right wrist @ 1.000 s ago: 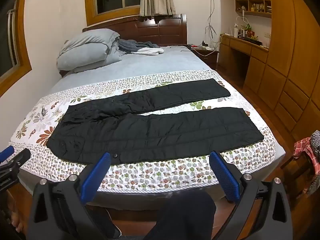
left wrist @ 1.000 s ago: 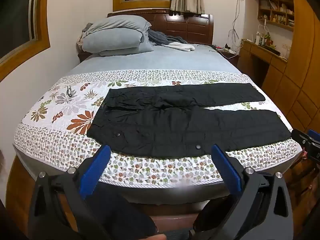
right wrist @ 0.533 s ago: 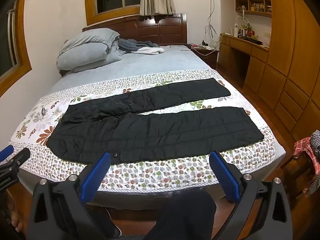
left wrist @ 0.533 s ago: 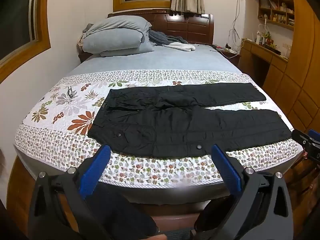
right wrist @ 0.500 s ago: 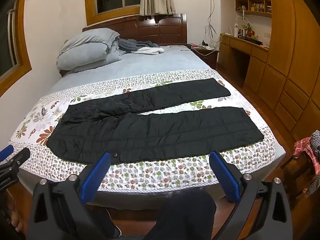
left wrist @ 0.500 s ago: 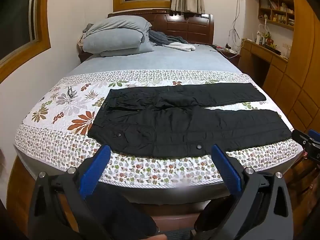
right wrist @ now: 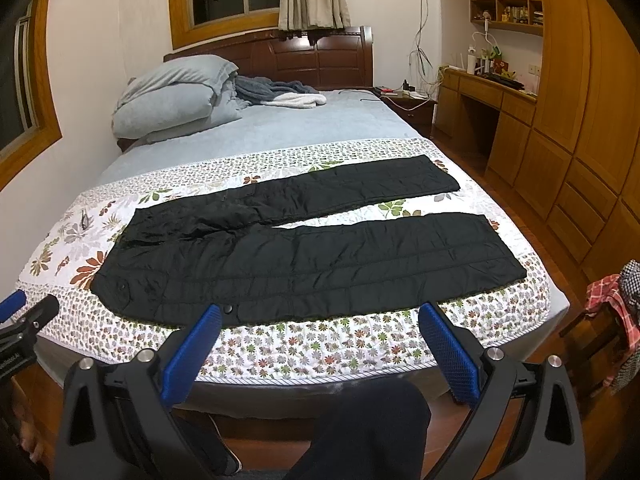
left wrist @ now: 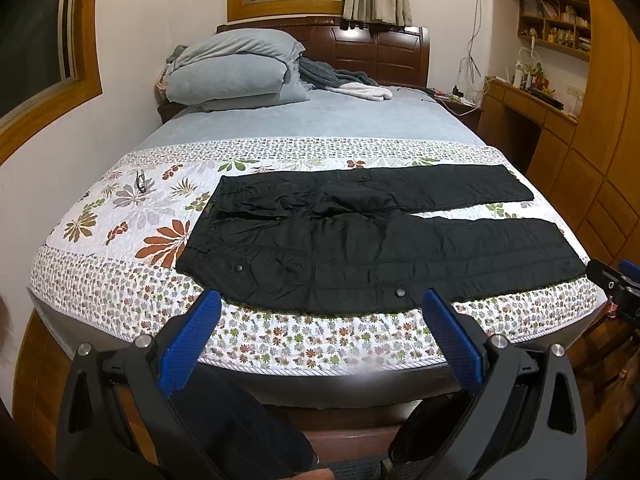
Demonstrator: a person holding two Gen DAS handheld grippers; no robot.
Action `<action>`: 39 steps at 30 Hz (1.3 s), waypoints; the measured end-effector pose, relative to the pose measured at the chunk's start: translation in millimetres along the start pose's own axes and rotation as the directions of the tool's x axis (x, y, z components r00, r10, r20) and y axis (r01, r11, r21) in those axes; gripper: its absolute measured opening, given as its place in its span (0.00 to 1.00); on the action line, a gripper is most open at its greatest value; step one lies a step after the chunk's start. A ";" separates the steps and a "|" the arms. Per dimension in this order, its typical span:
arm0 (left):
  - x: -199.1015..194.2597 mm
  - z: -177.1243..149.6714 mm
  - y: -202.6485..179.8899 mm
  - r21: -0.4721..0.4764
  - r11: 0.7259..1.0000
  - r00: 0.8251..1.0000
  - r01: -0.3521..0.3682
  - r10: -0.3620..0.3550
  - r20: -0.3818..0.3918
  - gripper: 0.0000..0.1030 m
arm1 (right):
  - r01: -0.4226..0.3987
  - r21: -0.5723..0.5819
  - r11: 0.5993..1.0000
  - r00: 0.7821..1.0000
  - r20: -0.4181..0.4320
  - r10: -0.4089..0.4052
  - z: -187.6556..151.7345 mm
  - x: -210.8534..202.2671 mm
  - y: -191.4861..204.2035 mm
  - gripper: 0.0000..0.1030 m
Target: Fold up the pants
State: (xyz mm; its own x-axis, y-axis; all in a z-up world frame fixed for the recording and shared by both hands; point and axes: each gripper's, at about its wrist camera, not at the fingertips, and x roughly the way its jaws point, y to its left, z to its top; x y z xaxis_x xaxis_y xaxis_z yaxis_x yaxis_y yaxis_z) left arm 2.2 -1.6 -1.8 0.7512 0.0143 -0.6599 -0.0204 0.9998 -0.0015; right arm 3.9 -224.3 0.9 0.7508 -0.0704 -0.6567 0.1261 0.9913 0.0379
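Black quilted pants (left wrist: 372,248) lie spread flat on the floral bedspread (left wrist: 120,216), just ahead of both grippers, waistband toward the left gripper's side and the two legs running apart toward the right gripper's side. Seen from the left wrist, the left gripper (left wrist: 320,312) hangs short of the bed's near edge with its blue pads (left wrist: 188,344) spread wide, holding nothing. From the right wrist, the right gripper (right wrist: 320,324) is likewise wide apart and empty, level with the nearer leg's hem side. Beyond the pants, grey pillows (right wrist: 172,100) are stacked by the wooden headboard (right wrist: 312,52).
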 end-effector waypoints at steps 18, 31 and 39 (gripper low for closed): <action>-0.2 0.0 -1.8 0.009 1.000 1.000 0.001 -0.001 0.001 0.97 | 0.003 0.000 1.000 1.000 0.004 -0.003 0.8 -0.6 0.3 0.97; -0.5 -0.9 1.5 0.006 1.000 1.000 -0.004 0.004 0.000 0.97 | 0.002 -0.005 1.000 1.000 0.002 -0.002 0.0 0.1 4.0 0.97; -0.5 -1.1 2.9 0.004 1.000 1.000 -0.004 0.004 0.000 0.97 | 0.003 -0.007 1.000 1.000 0.003 -0.003 -0.3 -0.3 4.0 0.97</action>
State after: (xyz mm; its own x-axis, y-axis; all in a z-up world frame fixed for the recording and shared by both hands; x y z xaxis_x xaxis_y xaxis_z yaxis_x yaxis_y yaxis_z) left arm 1.0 1.3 -2.3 0.7511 0.0180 -0.6599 -0.0204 0.9998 0.0040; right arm 4.0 -220.3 1.0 0.7524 -0.0738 -0.6545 0.1240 0.9918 0.0308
